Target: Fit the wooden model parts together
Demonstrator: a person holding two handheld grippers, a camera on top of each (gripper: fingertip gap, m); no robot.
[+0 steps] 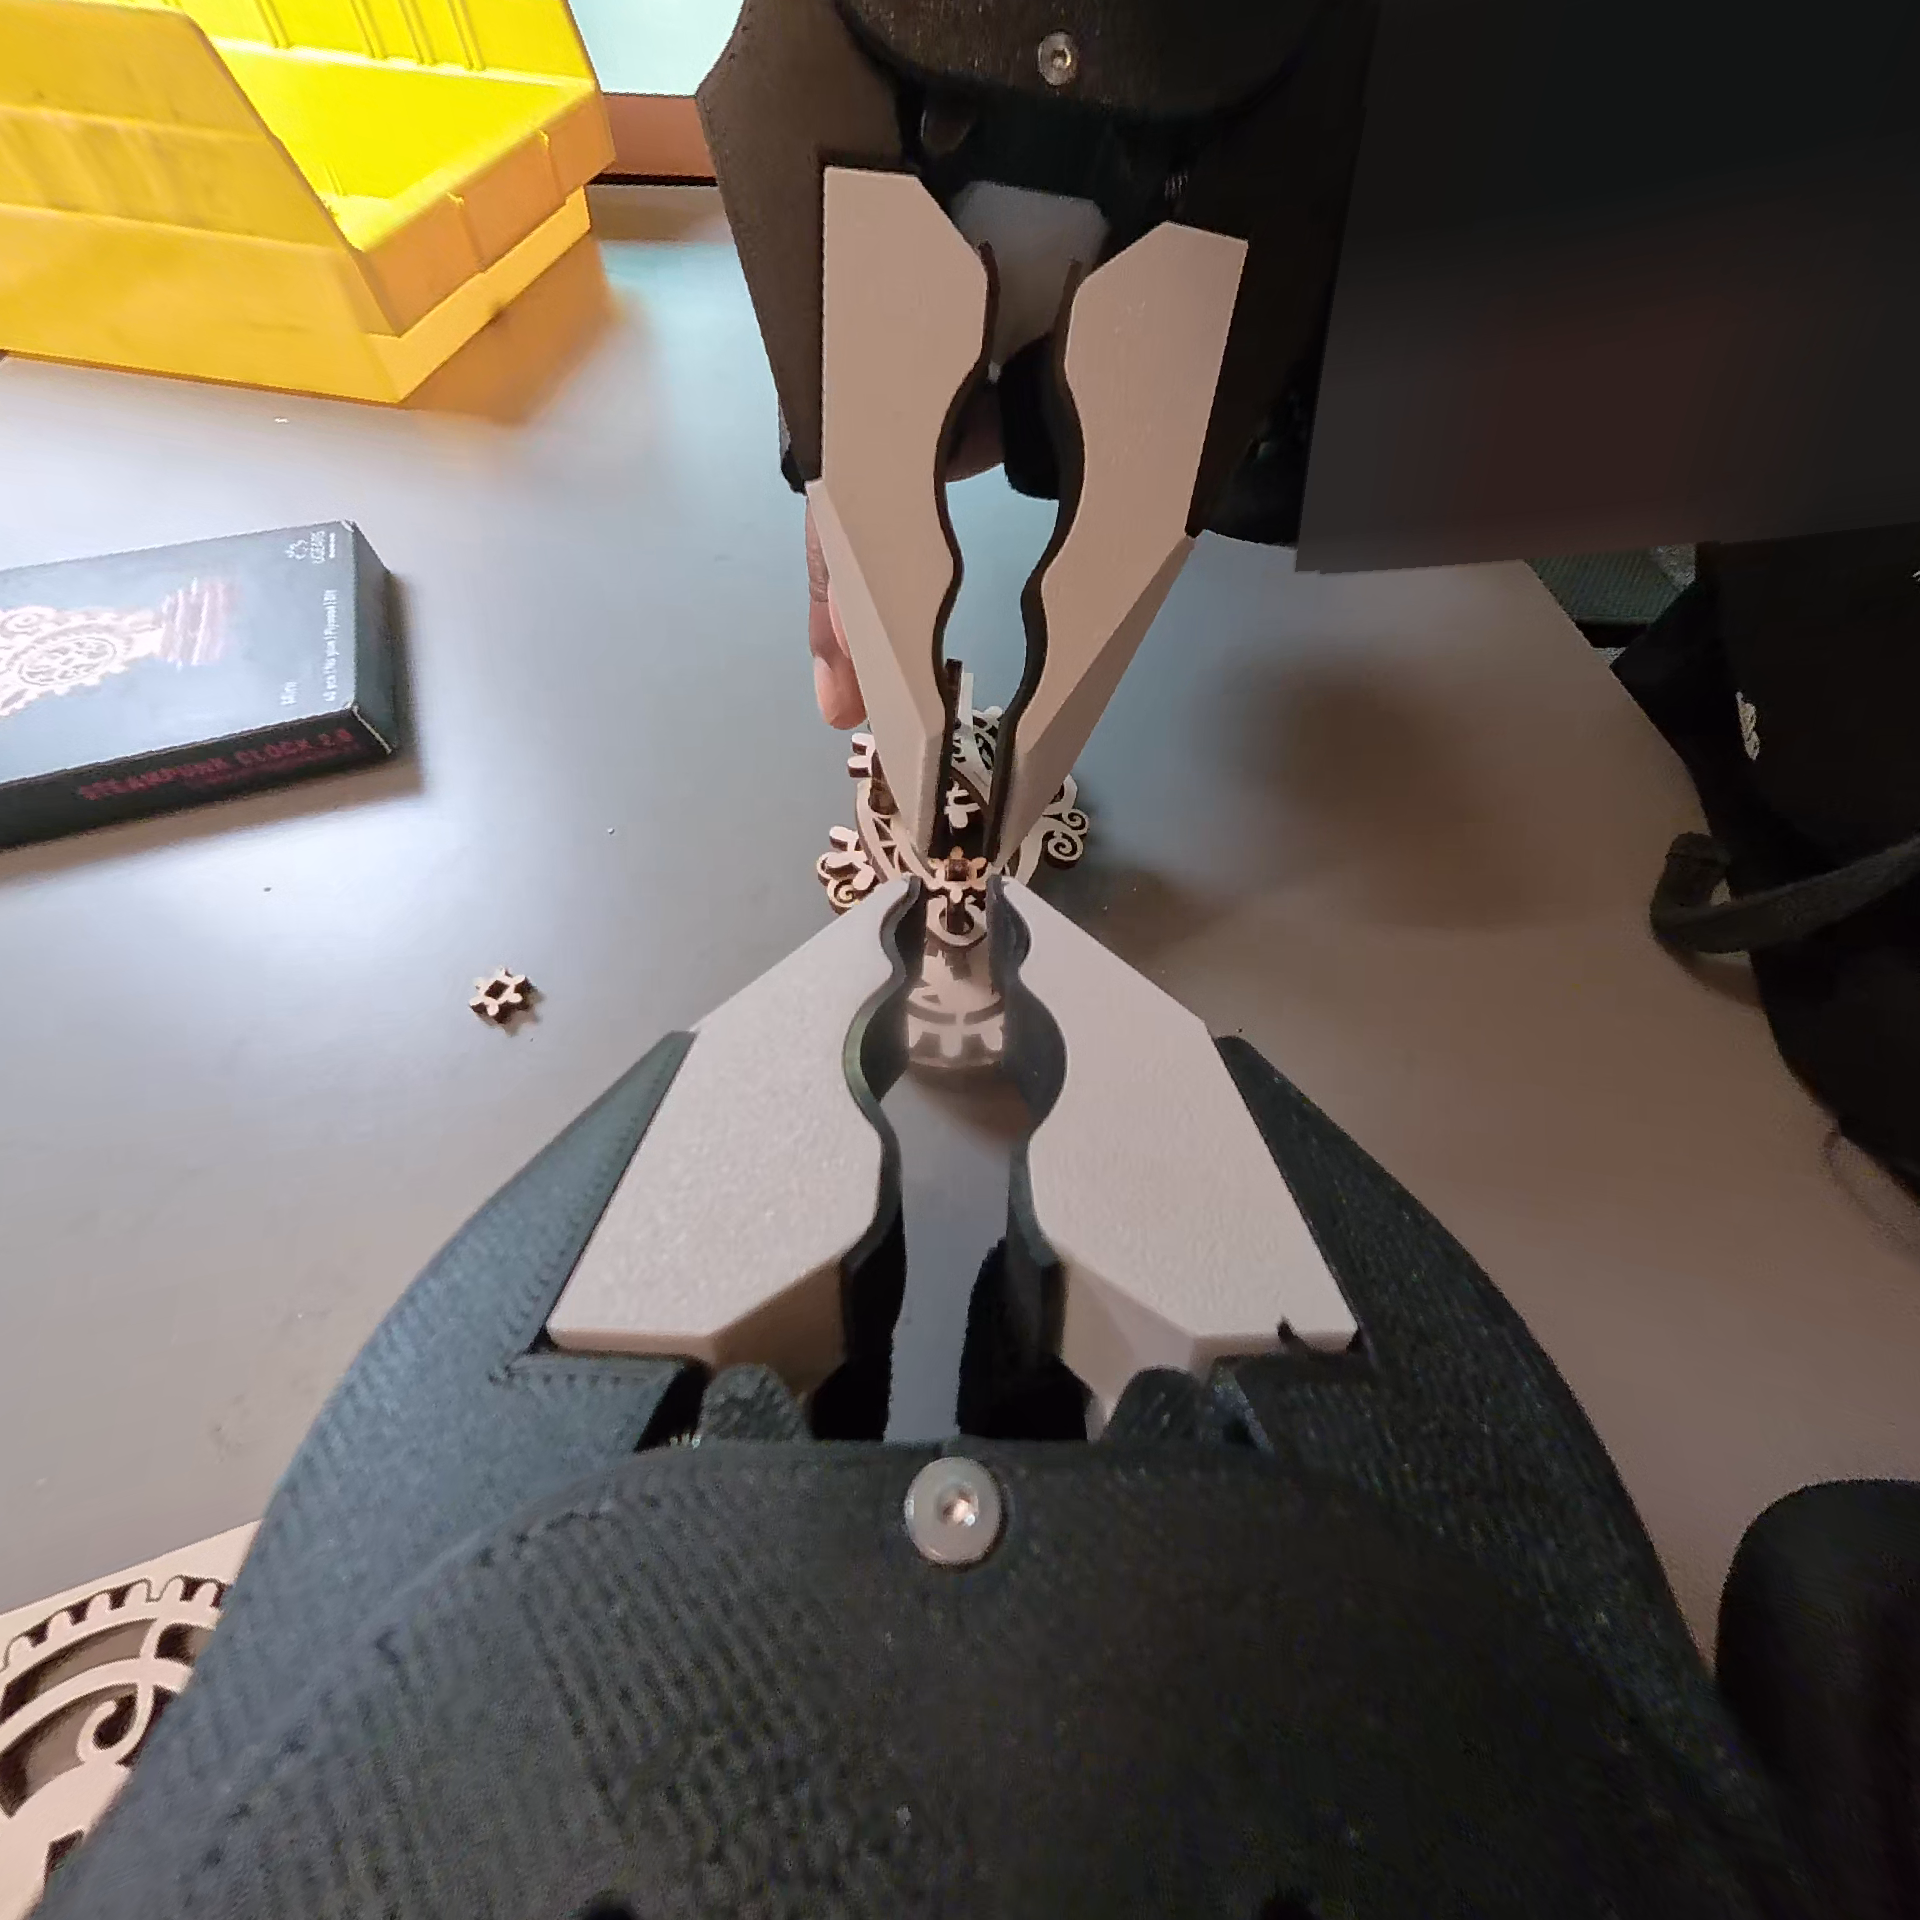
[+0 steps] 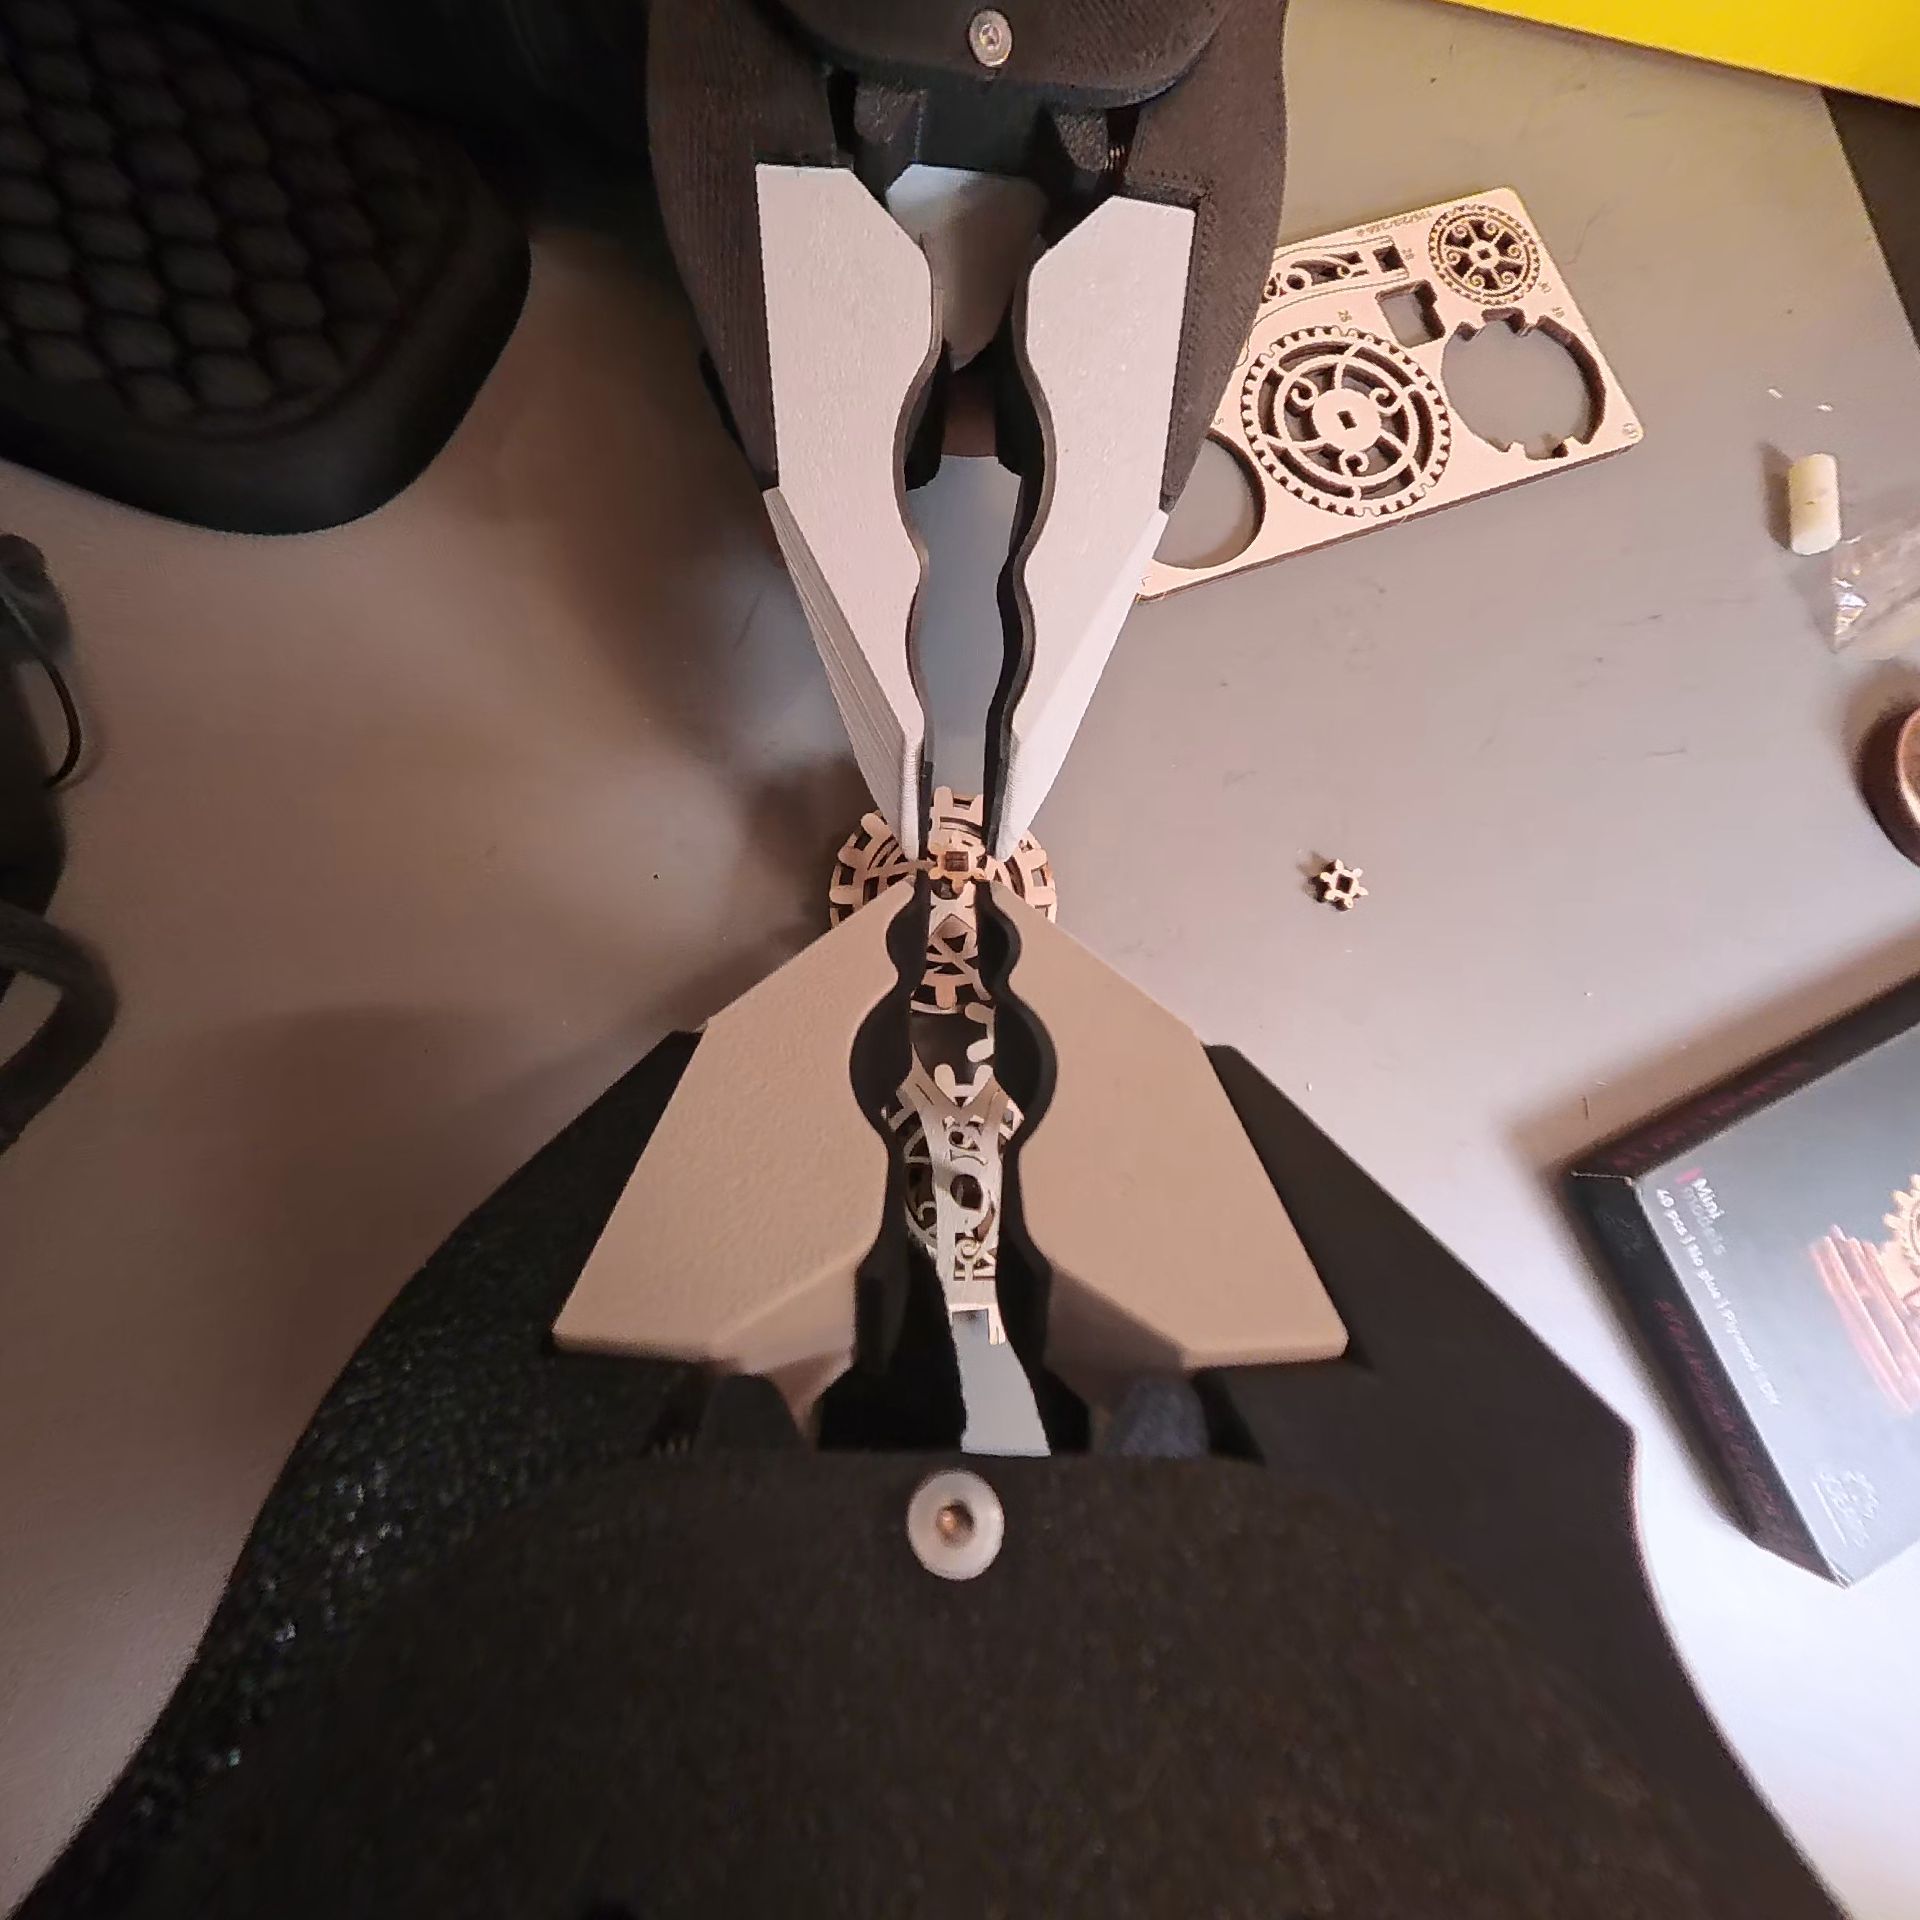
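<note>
In the left wrist view, stacked yellow plastic bins (image 1: 301,187) occupy the upper left corner; what they hold cannot be seen. Below them a flat black box (image 1: 187,665) lies on the smooth grey table (image 1: 312,1143), with open surface between it and the frame centre. A loose small wooden gear (image 1: 506,997) lies alone on that open stretch. A fretwork wooden sheet (image 1: 94,1683) enters at the lower left edge.

At centre, the left gripper (image 1: 951,888) has its beige fingers, edged with wavy black pads, drawn close at the tips, pinching a tiny gear (image 1: 954,868) on the wooden model (image 1: 951,997). The right gripper (image 1: 961,821) comes down from the top of the frame and meets it tip to tip, its jaws pinching the model's upright scrollwork plate. A bare fingertip shows beside its left finger. Dark fabric and a strap fill the right edge.

In the right wrist view, a black honeycomb-textured cushion (image 2: 208,260) fills the upper left. At centre, the right gripper (image 2: 951,894) grips the laser-cut plate running between its fingers; the left gripper (image 2: 951,831) opposes it from above. To the right, the pre-cut wooden sheet (image 2: 1382,416) lies flat, several cut-outs vacant and two ornate gears seated in it. Further right are a white cylinder (image 2: 1813,499), the loose gear (image 2: 1338,883) and the black box (image 2: 1766,1382) at the lower right.
</note>
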